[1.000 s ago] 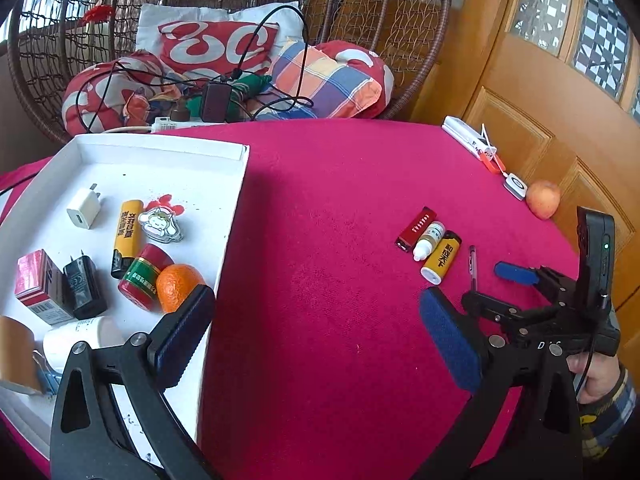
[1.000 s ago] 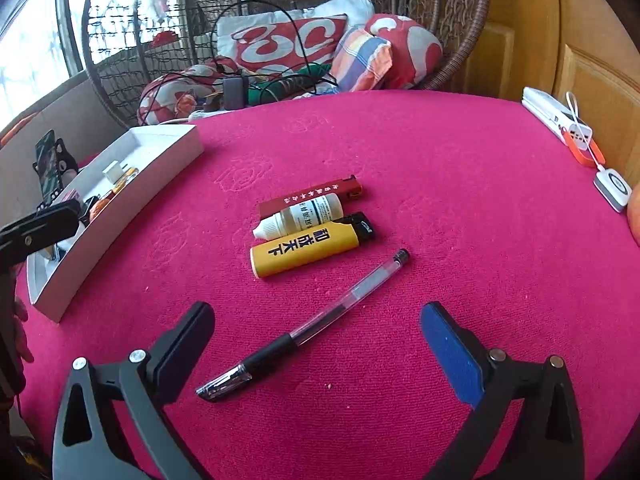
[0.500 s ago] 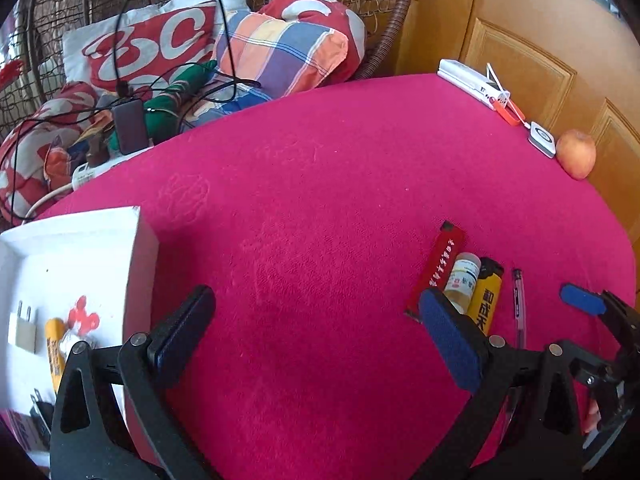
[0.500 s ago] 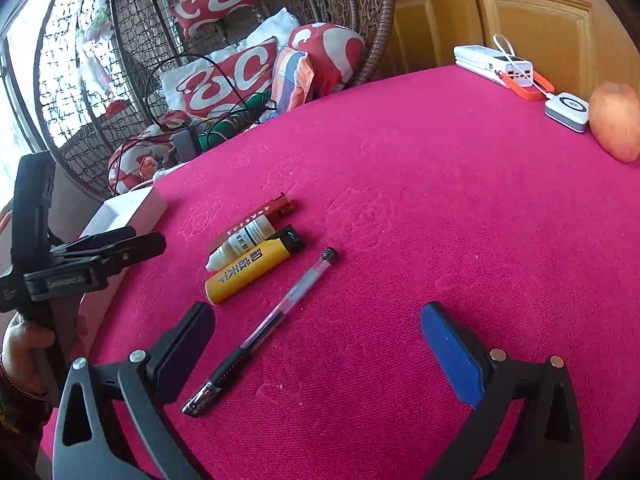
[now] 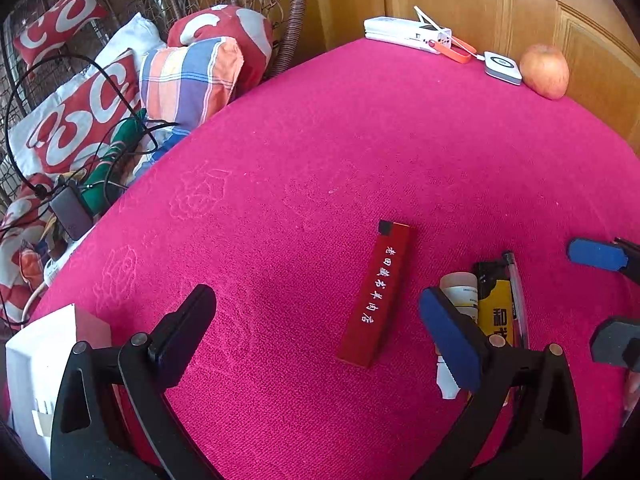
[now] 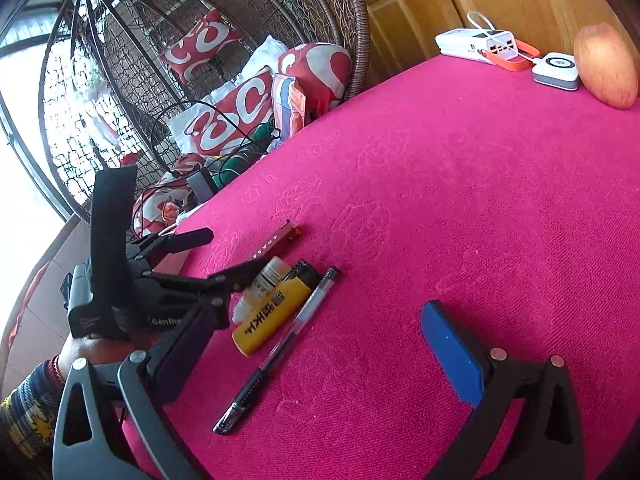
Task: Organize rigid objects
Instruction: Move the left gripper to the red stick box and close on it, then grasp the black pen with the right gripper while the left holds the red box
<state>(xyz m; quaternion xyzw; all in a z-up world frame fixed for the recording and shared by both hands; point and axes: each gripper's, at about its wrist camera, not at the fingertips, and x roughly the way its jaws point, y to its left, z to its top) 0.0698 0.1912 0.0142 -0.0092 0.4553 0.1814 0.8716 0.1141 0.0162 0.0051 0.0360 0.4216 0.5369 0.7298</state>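
Fingers on both tools are spread wide, nothing held. Left gripper (image 5: 316, 336) hovers over the cluster of small items; right gripper (image 6: 316, 356) sits just behind the same cluster.

Landmark: the yellow lighter (image 6: 272, 312).
- pen (image 6: 280, 348) lies just right of it, near parallel, touching or nearly so (can't tell which)
- small white bottle (image 6: 260, 284) is pressed against its left side
- red lighter (image 5: 376, 292) lies left of the bottle, between the left tool's fingers in the left wrist view
- white tray (image 5: 36, 364) is well to the left, only a corner showing
- apple (image 6: 606, 66), white charger puck (image 6: 556, 70) and power bank (image 6: 476, 42) are far beyond it at the table edge

Risks, as I judge them:
- both tools converge on one tight cluster, so the right tool's dark finger (image 6: 180, 352) could knock the left tool
- closing on the red lighter may drag the bottle, which looks round and could roll
- the pen is thin and low on pile cloth, so pads may slip over it
- items touch, so a two-item pinch is likely
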